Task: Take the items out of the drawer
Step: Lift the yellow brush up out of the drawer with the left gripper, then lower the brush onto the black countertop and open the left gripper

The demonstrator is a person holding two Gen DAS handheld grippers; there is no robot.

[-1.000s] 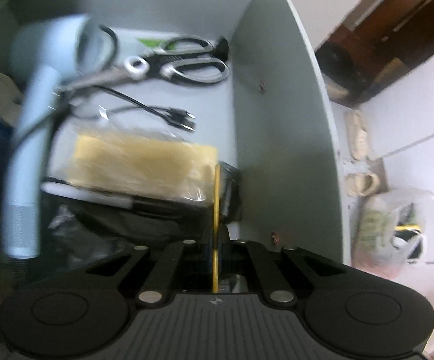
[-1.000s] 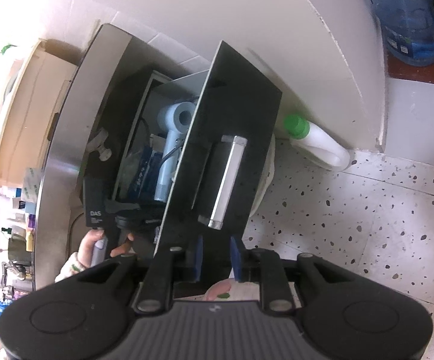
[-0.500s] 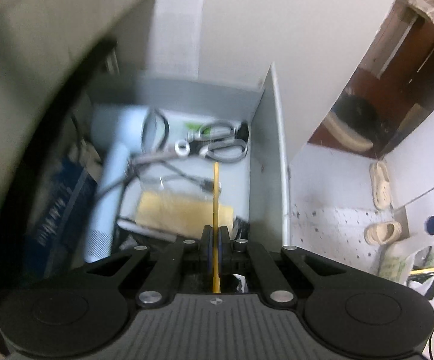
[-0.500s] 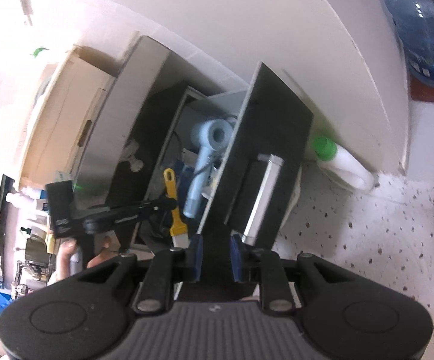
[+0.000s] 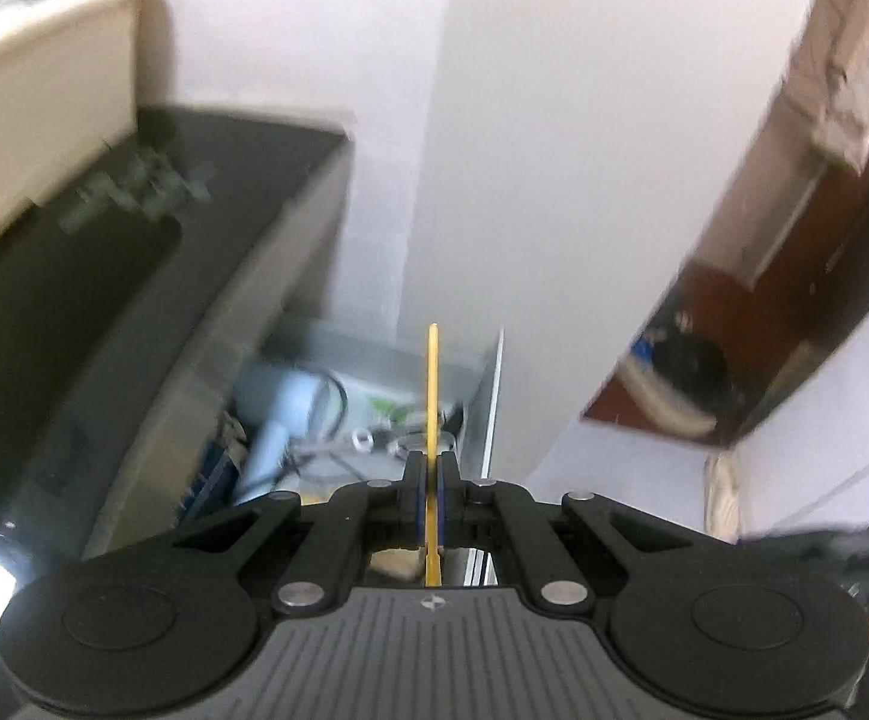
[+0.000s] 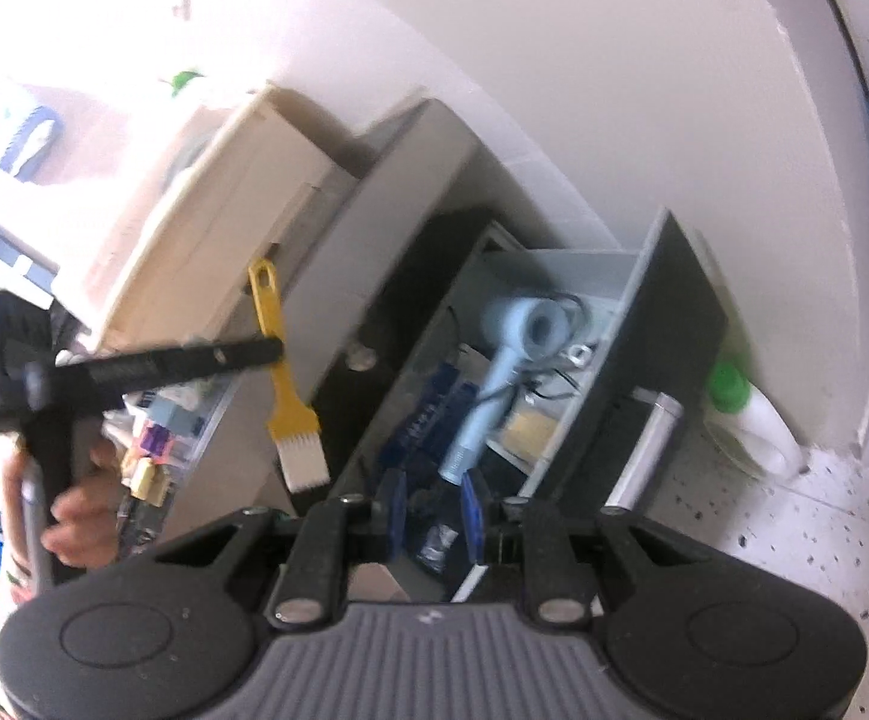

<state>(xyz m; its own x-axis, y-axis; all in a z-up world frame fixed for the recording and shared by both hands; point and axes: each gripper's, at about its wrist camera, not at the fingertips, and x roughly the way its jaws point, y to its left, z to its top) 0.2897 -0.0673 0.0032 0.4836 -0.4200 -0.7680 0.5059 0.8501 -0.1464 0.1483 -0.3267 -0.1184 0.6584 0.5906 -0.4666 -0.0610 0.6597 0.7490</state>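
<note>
My left gripper (image 5: 431,486) is shut on a yellow brush (image 5: 432,396), held edge-on well above the open grey drawer (image 5: 491,414). In the right wrist view the left gripper (image 6: 275,351) holds the yellow brush (image 6: 281,384) by its handle, white bristles down, left of the drawer (image 6: 620,306). The drawer holds a light blue hair dryer (image 6: 500,360), a dark blue box (image 6: 428,420), a yellowish packet (image 6: 527,429) and a cable. My right gripper (image 6: 432,510) is open and empty above the drawer's near end.
The drawer front has a silver bar handle (image 6: 644,450). A dark counter (image 5: 134,312) with a beige box (image 6: 206,228) lies left of the drawer. A white bottle with a green cap (image 6: 746,408) stands on the speckled floor by the wall.
My left gripper has lifted the yellow brush up out of the drawer and away to the left. The right gripper has pulled back and up and its jaws have opened wider.
</note>
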